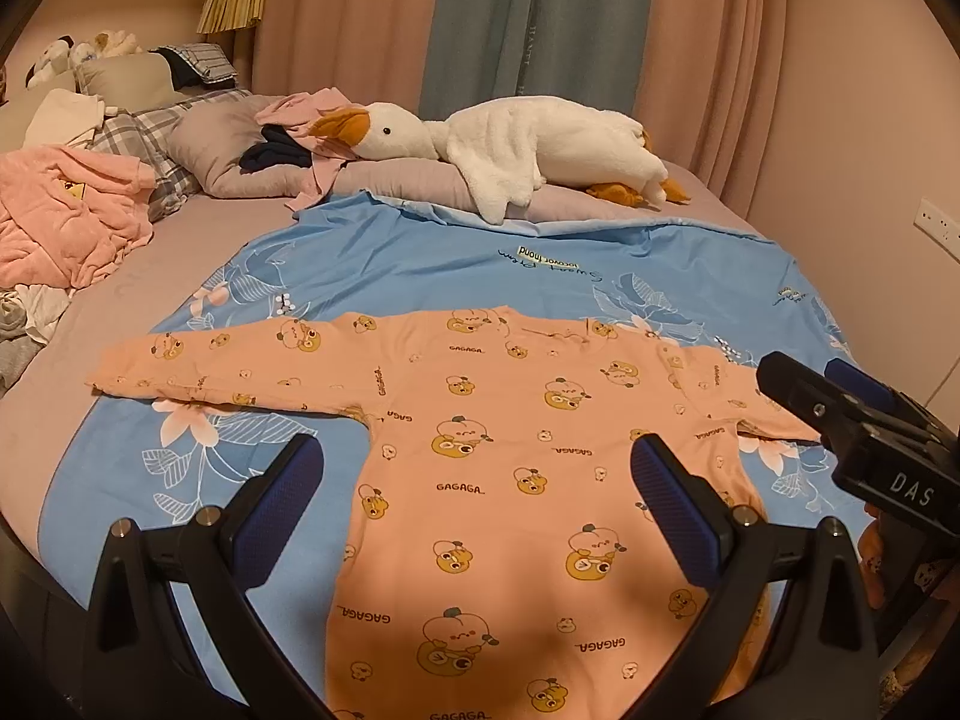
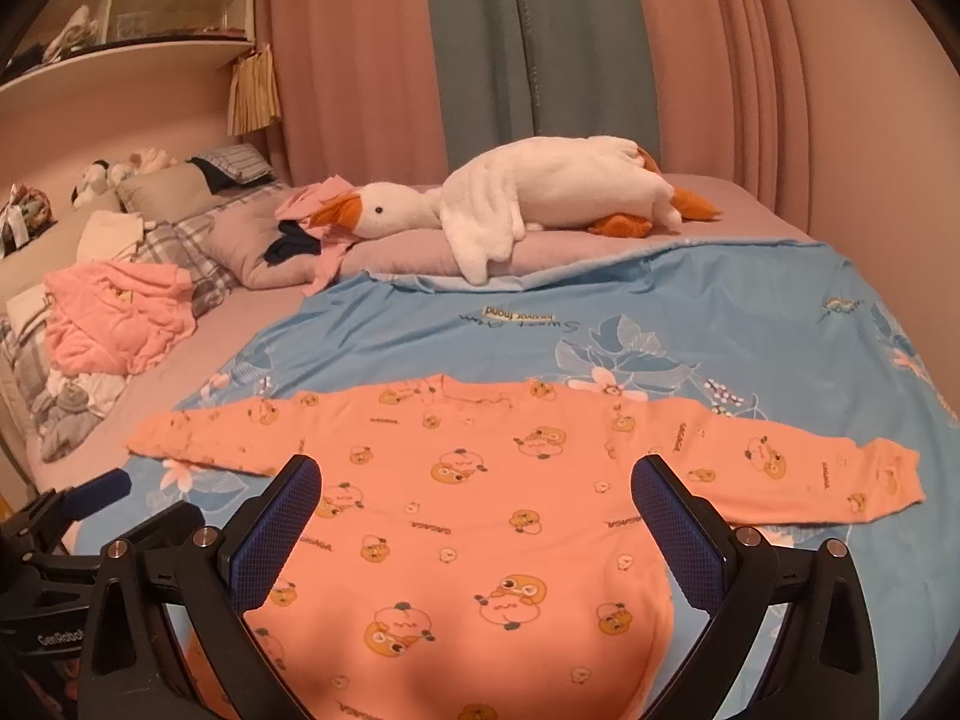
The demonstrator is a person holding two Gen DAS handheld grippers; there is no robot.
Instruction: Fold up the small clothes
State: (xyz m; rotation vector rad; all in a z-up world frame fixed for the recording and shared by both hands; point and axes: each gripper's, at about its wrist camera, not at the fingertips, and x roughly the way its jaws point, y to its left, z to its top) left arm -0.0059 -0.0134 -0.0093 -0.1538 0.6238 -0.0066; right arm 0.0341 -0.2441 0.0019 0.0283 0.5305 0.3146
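Your left gripper [image 1: 477, 480]: jaws apart, empty, above the shirt's lower body. Orange printed shirt [image 1: 510, 468] lies flat on the blue quilt [image 1: 420, 252], both sleeves spread outward. Your right gripper [image 2: 477, 501]: jaws apart, hovering over the same shirt, nothing held.

Wide bed [image 1: 198, 240] in a mauve sheet fills the frame. Blue floral duvet [image 1: 420, 252] covers its centre and right, and the orange long-sleeved top [image 1: 498, 480] lies flat on that, sleeves out. Upper centre, a white plush goose [image 1: 510, 144] sprawls over grey pillows [image 1: 228, 150]. At the left edge sits a crumpled pink garment [image 1: 66, 222] beside a plaid pillow [image 1: 144, 138].
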